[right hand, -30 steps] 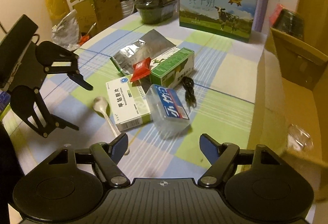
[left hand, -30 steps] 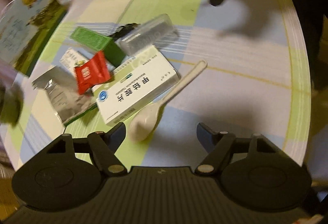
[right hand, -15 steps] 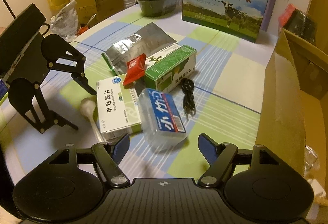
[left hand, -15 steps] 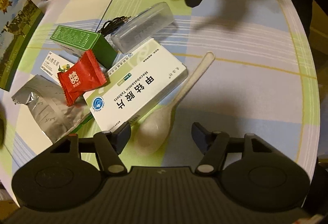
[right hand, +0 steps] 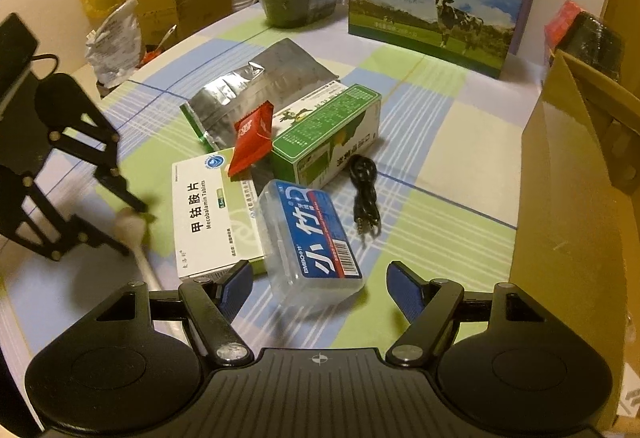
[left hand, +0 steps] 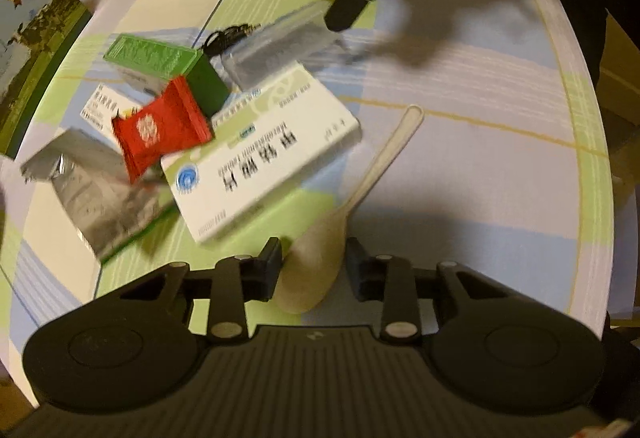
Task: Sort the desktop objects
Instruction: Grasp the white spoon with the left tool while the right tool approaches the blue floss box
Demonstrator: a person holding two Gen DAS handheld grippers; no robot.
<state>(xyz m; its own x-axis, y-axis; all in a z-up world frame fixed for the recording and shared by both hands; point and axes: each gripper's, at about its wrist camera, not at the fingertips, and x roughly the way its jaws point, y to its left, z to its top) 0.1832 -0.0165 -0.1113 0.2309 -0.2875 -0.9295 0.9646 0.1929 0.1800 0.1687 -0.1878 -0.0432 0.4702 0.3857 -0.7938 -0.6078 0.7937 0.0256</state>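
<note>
Left gripper [left hand: 313, 270]: fingers closing around spoon [left hand: 320, 262] bowl, lifting it from clutter; right gripper [right hand: 318, 284]: fingers released, straddling toothpick box [right hand: 310, 238].

The right hand-held gripper [right hand: 318, 284] hung with jaws apart over a clear plastic case [right hand: 310, 238] on the checked table [right hand: 440, 238]. At left, the left hand-held gripper [right hand: 130, 224] was closing around a pale spoon [right hand: 134, 234] beside the white tablet box [right hand: 212, 209].
</note>
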